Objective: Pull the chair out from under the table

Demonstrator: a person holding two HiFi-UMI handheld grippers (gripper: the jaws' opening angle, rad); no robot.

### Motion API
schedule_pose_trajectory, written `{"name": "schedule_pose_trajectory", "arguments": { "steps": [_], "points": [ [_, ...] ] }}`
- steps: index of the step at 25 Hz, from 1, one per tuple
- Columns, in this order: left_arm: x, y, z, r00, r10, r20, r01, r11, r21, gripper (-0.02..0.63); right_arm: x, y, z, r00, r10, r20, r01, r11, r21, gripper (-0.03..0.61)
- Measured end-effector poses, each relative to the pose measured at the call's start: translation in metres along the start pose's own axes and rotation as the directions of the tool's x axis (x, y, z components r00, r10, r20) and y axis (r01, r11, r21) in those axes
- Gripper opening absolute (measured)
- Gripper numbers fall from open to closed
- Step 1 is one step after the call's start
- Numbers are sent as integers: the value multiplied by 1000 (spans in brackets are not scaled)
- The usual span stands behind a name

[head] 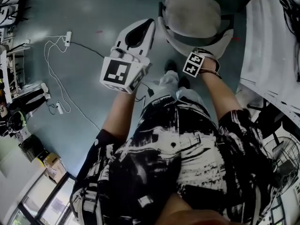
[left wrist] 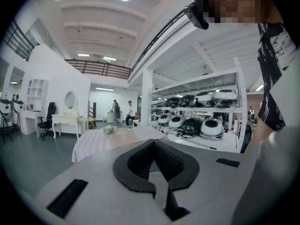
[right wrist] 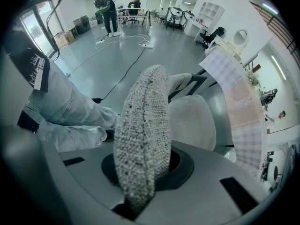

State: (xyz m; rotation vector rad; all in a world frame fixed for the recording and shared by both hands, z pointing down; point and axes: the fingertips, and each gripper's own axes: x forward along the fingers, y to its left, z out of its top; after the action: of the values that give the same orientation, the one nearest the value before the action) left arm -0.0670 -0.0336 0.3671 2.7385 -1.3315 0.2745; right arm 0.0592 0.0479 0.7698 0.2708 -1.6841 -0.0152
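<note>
Jaws on R gripper (right wrist: 143,170) clamp chair back (right wrist: 143,121); grey floor (head: 89,93).

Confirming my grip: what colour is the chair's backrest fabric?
The chair backrest is speckled light grey, clearest in the right gripper view.

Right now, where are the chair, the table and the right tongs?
chair (head: 192,13), head view, on the seat cushion.
table (head: 267,41), head view, on its white cloth.
right tongs (head: 200,54), head view, at the tips clamped on the chair's backrest.

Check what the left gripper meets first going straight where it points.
Nothing close: the left gripper, jaws together and empty, points over bare floor toward the cloth-covered table, which is probably first; depth is unclear.
</note>
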Motion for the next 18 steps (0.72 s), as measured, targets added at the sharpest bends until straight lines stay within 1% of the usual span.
{"name": "schedule_pose_trajectory", "arguments": {
  "steps": [7,9,11,13,14,17,18],
  "points": [
    [-14,-16,0,1000,22,1,-22,1000,6,0,-2,13,-2,1000,7,1,-7,1000,23,46],
    [-17,-20,0,1000,30,2,-30,1000,7,0,-1,13,-3,1000,-11,0,11,1000,-4,52],
    [-21,-23,-1,999,41,1,-41,999,8,0,-1,14,-2,999,-44,7,44,997,-62,60],
    [-25,-28,1,999,52,1,-52,999,5,0,-5,15,-3,997,-72,25,74,990,-116,92],
    [-27,-31,2,998,58,0,-58,998,3,0,-8,16,-3,996,-77,37,81,988,-132,92],
    [-32,-39,6,998,66,6,-66,998,8,0,-24,17,-1,994,-70,82,80,988,-132,94],
    [-33,-41,9,998,65,11,-65,998,12,0,-30,17,1,993,-68,97,80,989,-127,120]
  ]
}}
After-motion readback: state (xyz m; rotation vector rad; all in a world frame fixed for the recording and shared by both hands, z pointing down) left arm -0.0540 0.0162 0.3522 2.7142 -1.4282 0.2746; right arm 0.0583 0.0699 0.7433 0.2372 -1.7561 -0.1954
